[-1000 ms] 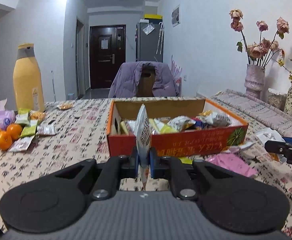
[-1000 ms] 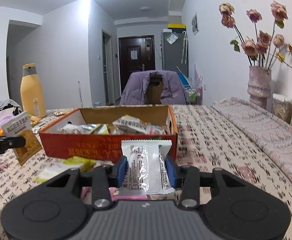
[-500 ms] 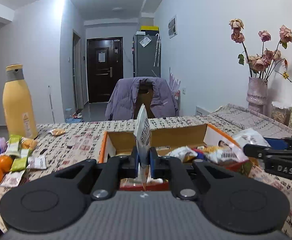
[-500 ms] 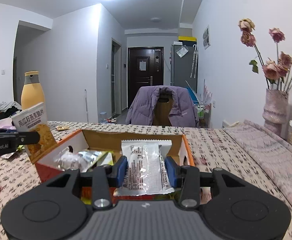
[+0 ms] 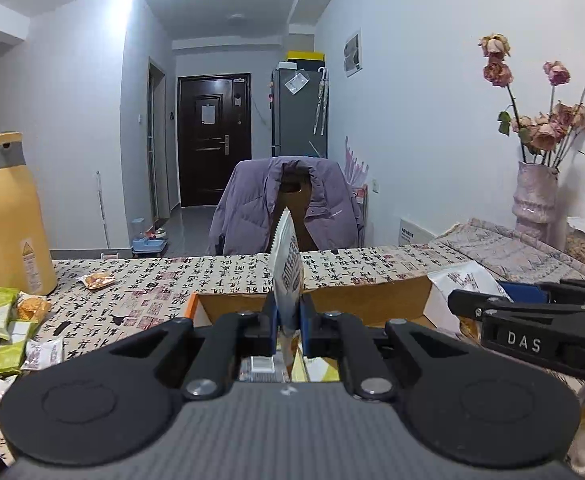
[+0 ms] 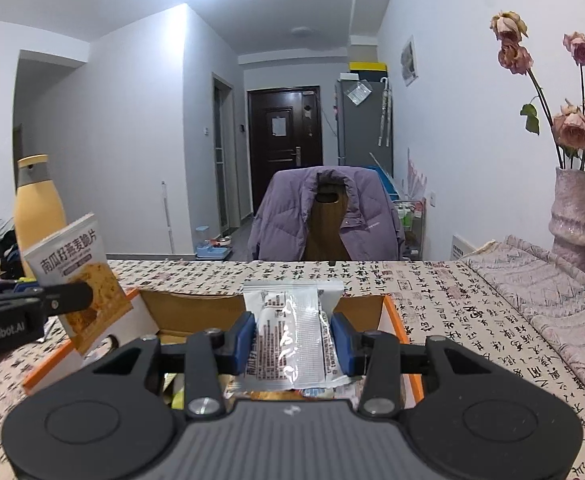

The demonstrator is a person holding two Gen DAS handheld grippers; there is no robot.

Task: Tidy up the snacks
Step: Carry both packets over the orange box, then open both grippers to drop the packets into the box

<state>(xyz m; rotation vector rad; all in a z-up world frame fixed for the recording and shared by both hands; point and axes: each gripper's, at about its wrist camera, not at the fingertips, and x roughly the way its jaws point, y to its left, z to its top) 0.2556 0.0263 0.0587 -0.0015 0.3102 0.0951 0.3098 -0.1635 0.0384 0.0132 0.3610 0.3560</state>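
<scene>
With both claws over the box (image 6: 392, 316) on the worktop (image 6: 452, 300), left claw (image 5: 288, 322) clamped on an upright packet (image 5: 288, 268), right claw (image 6: 294, 338) on a flat sachet (image 6: 292, 332), we lower each inside the walls before letting go.

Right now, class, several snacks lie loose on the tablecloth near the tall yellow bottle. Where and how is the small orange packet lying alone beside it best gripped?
The orange packet lies flat and apart from the other snacks near the yellow bottle. Probably best to come from above and pinch across its narrow width at the middle, since a flat pouch offers no raised edge.
</scene>
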